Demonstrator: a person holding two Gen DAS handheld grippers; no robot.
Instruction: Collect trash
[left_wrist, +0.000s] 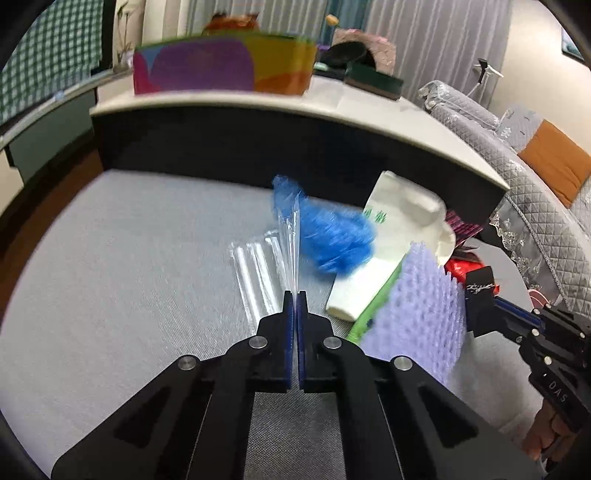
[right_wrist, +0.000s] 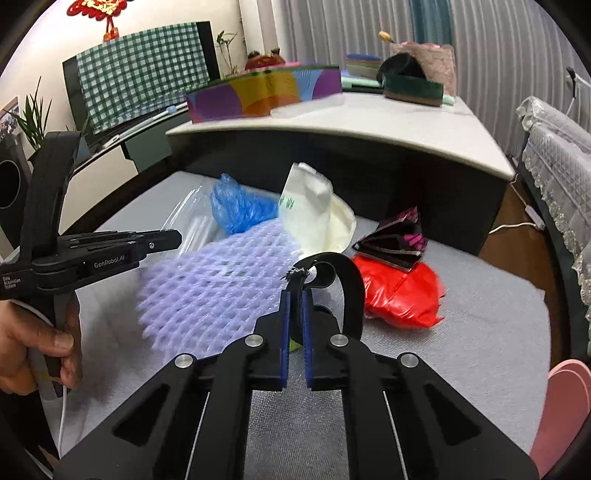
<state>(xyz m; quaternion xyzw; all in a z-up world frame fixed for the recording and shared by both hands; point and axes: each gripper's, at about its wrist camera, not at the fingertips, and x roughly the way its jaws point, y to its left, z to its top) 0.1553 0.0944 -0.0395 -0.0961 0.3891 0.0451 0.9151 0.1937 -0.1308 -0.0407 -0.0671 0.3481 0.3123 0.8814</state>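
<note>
My left gripper (left_wrist: 296, 295) is shut on the edge of a clear plastic bag (left_wrist: 291, 236) that holds white straws (left_wrist: 255, 273) and a crumpled blue plastic cover (left_wrist: 332, 232). My right gripper (right_wrist: 295, 291) is shut on a black strap (right_wrist: 347, 280), with purple foam netting (right_wrist: 210, 284) hanging beside it. The netting also shows in the left wrist view (left_wrist: 421, 306). A white and green paper bag (right_wrist: 314, 206), a red plastic bag (right_wrist: 399, 291) and a black and pink wrapper (right_wrist: 395, 240) lie on the grey carpet (right_wrist: 480, 317).
A low table with a pale top (right_wrist: 369, 125) stands behind the trash and carries a colourful box (right_wrist: 266, 92) and a dark green box (right_wrist: 413, 88). A quilted grey sofa (left_wrist: 535, 192) is at the right. A pink object (right_wrist: 565, 398) sits at the right edge.
</note>
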